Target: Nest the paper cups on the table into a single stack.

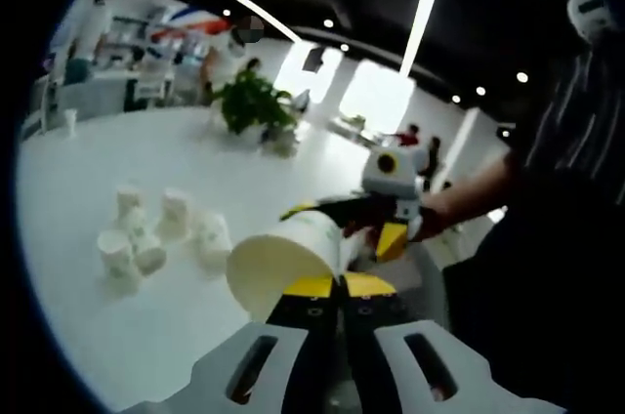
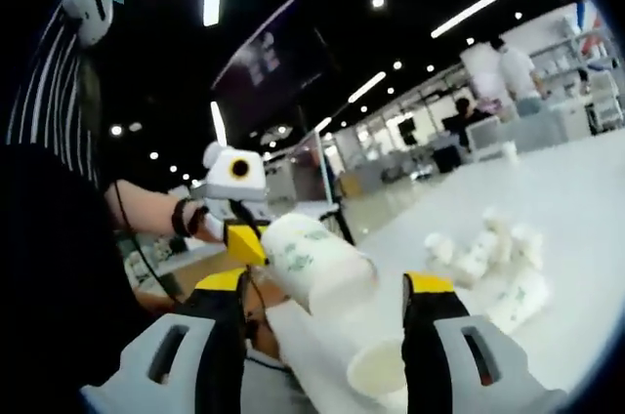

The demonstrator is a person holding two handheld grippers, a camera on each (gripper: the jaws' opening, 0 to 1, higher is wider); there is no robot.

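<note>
Cup (image 1: 283, 260) clamped in left claw (image 1: 340, 287) (base hidden); right claw (image 2: 324, 302) spread.

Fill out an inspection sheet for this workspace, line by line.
Surface: white table, bare around the cups.
Job's things: loose paper cups clustered on the table, some tipped over; one held cup lying sideways in the left gripper; another open cup on the table by the right gripper.
Clutter: potted plant at the far side.
Grippers: left gripper shut on the held cup; right gripper open, jaws apart.
Cables: nothing seen.
Surroundings: open hall with ceiling strip lights, people in the background.
</note>
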